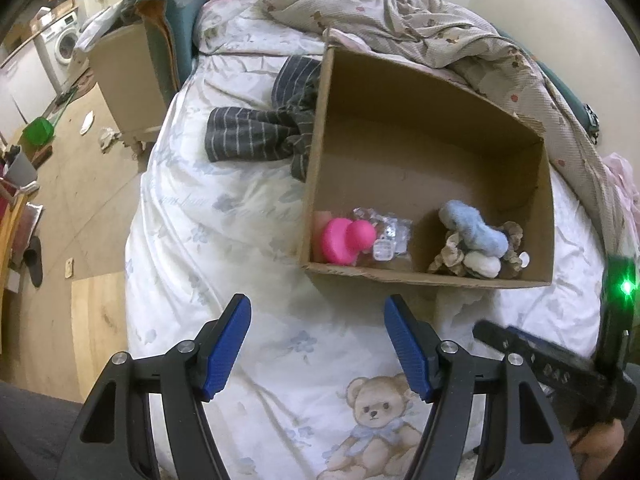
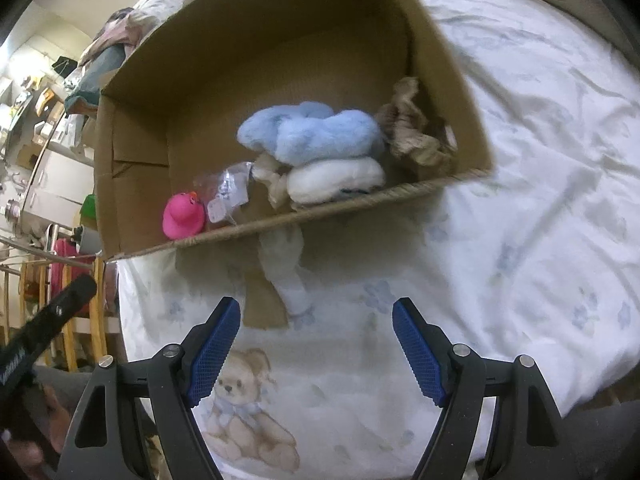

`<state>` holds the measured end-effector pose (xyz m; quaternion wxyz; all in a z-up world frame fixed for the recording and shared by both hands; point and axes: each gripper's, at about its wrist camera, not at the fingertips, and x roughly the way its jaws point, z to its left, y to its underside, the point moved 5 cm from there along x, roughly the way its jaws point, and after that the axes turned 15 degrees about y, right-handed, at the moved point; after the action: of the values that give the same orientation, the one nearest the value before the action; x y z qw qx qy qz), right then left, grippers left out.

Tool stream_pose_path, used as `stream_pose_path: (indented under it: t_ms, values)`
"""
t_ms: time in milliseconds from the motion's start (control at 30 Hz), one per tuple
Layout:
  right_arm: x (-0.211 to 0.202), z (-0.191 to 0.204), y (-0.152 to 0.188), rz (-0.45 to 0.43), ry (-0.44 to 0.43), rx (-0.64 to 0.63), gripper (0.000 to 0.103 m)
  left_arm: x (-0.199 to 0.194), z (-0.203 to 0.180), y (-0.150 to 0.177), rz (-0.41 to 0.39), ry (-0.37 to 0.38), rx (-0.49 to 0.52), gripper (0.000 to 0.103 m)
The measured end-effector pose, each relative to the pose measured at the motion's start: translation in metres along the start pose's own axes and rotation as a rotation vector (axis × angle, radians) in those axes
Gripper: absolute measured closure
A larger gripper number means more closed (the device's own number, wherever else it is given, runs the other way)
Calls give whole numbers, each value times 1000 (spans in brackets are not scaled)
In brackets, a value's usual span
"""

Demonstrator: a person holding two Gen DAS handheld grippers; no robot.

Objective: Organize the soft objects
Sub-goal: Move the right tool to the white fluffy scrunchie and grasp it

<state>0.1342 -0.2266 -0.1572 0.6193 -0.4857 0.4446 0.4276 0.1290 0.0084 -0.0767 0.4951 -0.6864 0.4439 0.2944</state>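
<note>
An open cardboard box [image 1: 424, 276] [image 2: 132, 184] lies on the white bed. Inside it are a pink rubber duck [image 1: 344, 240] [image 2: 182, 216], a crinkled clear packet [image 1: 390, 232] [image 2: 226, 188], a fluffy blue soft piece [image 1: 472, 228] [image 2: 312, 134], a white soft piece [image 1: 482, 264] [image 2: 336, 180] and a beige scrunchie [image 1: 448, 254] [image 2: 416, 132]. A pale soft item [image 2: 286, 268] lies on the bed just before the box. My left gripper [image 1: 318, 320] and right gripper [image 2: 316, 320] are open, empty, in front of the box.
A dark striped garment [image 1: 260, 128] lies on the bed left of the box. A crumpled beige blanket [image 1: 460, 40] is behind it. A second cardboard box [image 1: 124, 80] stands beside the bed, with wooden floor [image 1: 80, 184] and a washing machine [image 1: 60, 44] to the left.
</note>
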Motion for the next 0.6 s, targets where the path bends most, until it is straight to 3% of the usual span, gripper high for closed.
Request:
stream_pose_path:
  t_ms: [167, 267, 367, 433, 533, 600]
  values:
    - [13, 21, -14, -21, 11, -40, 21, 5, 9, 5, 19, -11, -7, 37]
    - [24, 30, -17, -12, 24, -58, 27, 8, 13, 8, 29, -21, -2, 37]
    - [37, 36, -17, 14, 39, -76, 43, 12, 15, 10, 43, -29, 0, 37]
    - [45, 36, -14, 41, 45, -83, 67, 14, 15, 10, 47, -26, -3, 37]
    - [46, 36, -13, 41, 36, -80, 84, 18, 13, 9, 53, -19, -3, 37]
    - [41, 36, -12, 27, 35, -94, 86, 23, 8, 9, 63, -14, 4, 37]
